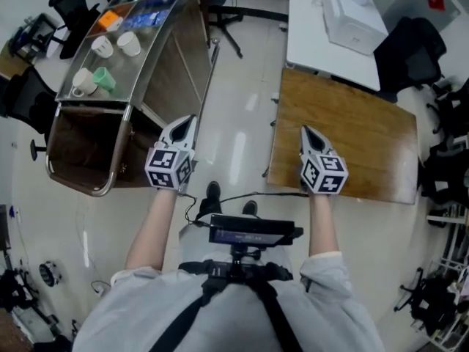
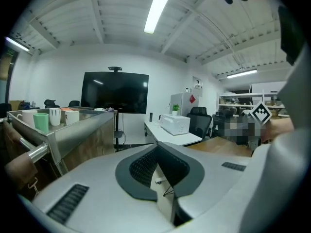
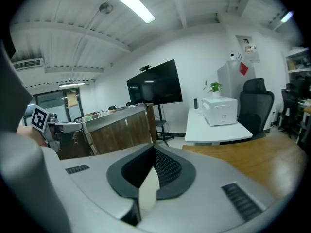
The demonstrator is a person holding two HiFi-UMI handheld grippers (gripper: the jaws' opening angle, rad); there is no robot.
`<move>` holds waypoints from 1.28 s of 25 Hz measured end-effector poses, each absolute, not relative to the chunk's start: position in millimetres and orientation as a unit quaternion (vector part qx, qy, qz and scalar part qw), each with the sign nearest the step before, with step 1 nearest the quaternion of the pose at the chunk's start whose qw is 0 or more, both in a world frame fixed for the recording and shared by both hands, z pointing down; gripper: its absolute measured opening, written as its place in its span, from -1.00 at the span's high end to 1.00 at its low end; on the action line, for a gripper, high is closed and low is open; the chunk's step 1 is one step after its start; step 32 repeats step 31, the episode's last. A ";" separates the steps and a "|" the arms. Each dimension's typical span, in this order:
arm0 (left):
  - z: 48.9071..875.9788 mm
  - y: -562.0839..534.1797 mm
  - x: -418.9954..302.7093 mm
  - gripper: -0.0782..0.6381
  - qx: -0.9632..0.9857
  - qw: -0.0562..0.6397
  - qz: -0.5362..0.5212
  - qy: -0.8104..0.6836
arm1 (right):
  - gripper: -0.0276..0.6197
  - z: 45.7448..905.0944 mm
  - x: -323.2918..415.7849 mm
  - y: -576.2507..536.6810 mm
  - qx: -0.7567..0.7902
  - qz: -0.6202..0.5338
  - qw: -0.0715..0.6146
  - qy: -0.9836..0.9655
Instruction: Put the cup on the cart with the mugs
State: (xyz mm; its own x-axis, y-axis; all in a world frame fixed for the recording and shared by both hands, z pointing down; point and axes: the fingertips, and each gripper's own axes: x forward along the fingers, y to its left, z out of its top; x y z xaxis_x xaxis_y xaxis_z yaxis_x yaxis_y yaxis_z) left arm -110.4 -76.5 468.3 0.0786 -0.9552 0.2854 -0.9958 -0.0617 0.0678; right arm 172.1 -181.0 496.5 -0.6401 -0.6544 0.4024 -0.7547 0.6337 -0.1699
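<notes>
A steel cart [image 1: 121, 109] stands at the upper left in the head view. On its top tray a green cup [image 1: 105, 78] sits beside a white mug [image 1: 83, 81], with two more white mugs [image 1: 102, 47] further back. The left gripper view shows the green cup [image 2: 41, 122] and the white mugs [image 2: 55, 116] on the tray at the left. My left gripper [image 1: 185, 123] hovers by the cart's near right corner, shut and empty [image 2: 158, 171]. Over the near left edge of the wooden table [image 1: 352, 134] my right gripper [image 1: 305, 132] is shut with nothing in it [image 3: 150, 171].
A strip of pale floor [image 1: 234, 123] runs between the cart and the wooden table. Behind that table stands a white table [image 1: 311, 35] with a white printer [image 1: 354, 20]. Black office chairs [image 1: 410, 53] stand at the right. A large screen [image 2: 115, 92] hangs on the far wall.
</notes>
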 end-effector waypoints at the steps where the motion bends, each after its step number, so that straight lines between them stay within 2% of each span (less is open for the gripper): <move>1: 470.7 -75.9 -104.7 0.77 0.726 0.124 0.084 -0.671 | 0.91 501.9 184.5 -178.3 0.402 0.169 0.154 -0.886; 9: 484.9 -61.7 -68.9 0.77 0.740 0.129 0.092 -0.654 | 0.91 524.6 236.8 -150.1 0.431 0.182 0.154 -0.870; 32: 493.3 -8.0 -51.8 0.77 0.725 0.138 0.100 -0.668 | 0.91 545.1 257.0 -105.8 0.404 0.191 0.161 -0.880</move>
